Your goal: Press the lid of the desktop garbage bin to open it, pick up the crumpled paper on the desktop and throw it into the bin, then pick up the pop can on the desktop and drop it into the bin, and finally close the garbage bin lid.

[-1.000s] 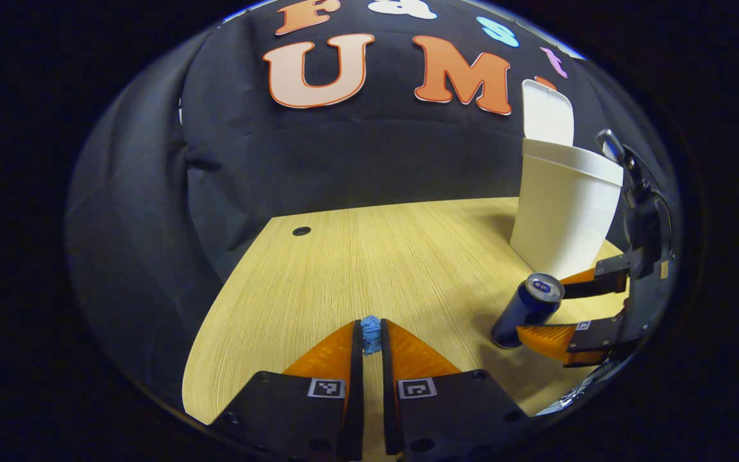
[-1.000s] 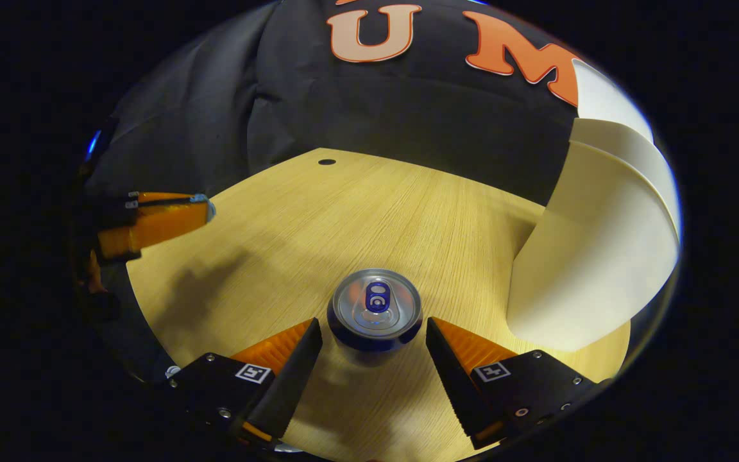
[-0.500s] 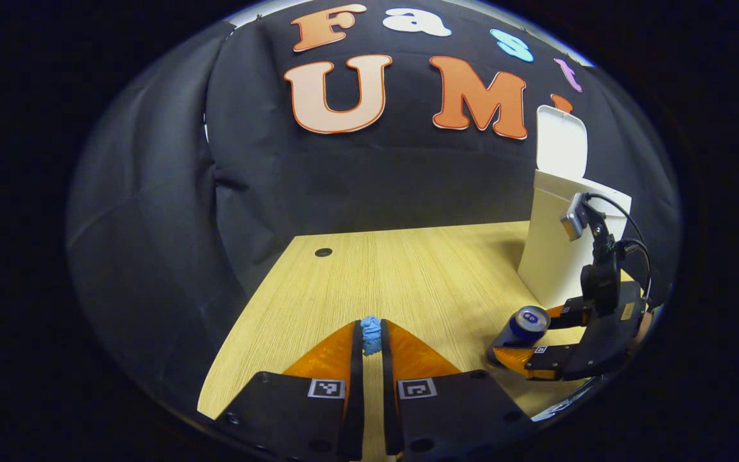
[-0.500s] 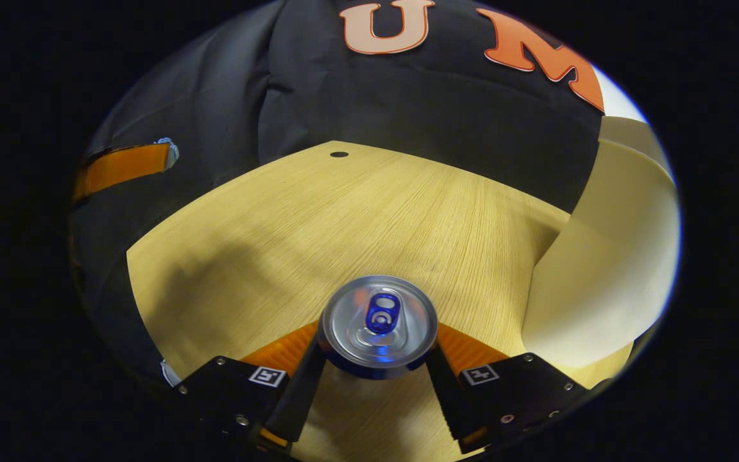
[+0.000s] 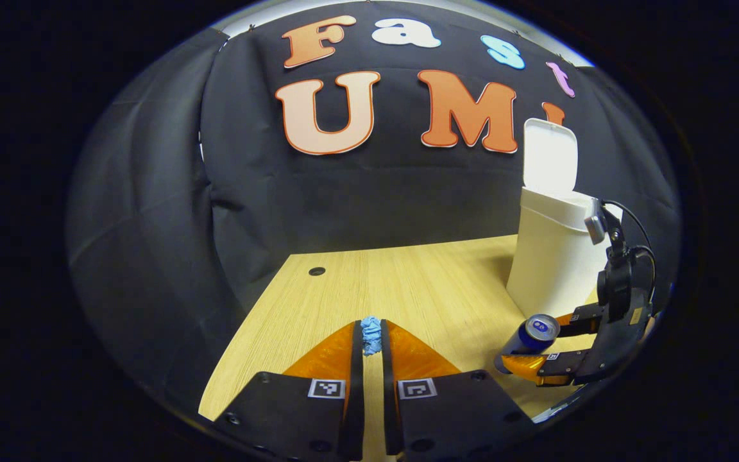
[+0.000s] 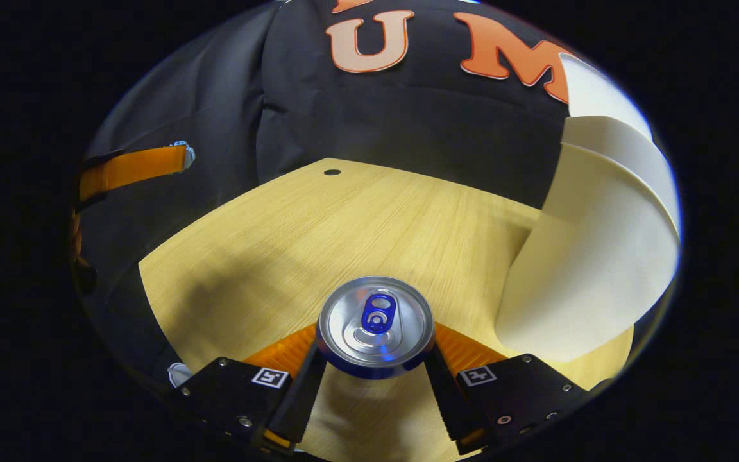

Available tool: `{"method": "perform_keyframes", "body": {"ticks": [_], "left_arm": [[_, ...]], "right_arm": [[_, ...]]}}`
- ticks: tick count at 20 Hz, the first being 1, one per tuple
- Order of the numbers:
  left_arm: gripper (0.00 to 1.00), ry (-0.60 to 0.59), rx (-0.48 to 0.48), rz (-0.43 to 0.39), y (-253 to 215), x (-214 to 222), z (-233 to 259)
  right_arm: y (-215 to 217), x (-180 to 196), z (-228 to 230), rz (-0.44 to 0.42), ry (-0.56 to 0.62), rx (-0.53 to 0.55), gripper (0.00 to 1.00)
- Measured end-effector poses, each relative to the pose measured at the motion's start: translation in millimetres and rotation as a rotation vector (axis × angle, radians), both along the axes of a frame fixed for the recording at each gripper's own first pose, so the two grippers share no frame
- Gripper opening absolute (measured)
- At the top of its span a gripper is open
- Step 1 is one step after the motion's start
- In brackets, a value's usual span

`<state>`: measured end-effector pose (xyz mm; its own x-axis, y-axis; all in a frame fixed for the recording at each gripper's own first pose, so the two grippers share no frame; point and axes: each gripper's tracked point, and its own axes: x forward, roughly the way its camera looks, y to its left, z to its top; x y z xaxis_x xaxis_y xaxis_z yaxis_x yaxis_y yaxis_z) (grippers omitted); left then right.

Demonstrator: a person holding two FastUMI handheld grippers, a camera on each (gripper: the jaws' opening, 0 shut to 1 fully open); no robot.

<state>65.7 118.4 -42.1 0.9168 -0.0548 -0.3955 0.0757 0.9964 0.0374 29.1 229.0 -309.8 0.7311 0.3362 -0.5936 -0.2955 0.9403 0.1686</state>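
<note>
Since a second ago the right gripper (image 6: 376, 366) has closed its fingers on the pop can (image 6: 376, 324), lower centre. The left gripper (image 5: 371, 343) pinches the crumpled paper (image 5: 370, 335). Next, judging by the open bin (image 5: 549, 250) at right: carry the paper over its mouth.

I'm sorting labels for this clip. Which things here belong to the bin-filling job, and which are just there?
Job:
- bin, lid up
- crumpled paper, pinched in the left claw
- can, clamped in the right claw

Just there:
- table
- small dark hole in the table
</note>
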Motion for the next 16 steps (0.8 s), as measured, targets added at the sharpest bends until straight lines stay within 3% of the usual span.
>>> {"method": "perform_keyframes", "body": {"ticks": [16], "left_arm": [[0.16, -0.119, -0.058, -0.208, -125, 38, 77]], "right_arm": [[-6, 4, 2, -0.187, 0.000, -0.017, 0.82]]}}
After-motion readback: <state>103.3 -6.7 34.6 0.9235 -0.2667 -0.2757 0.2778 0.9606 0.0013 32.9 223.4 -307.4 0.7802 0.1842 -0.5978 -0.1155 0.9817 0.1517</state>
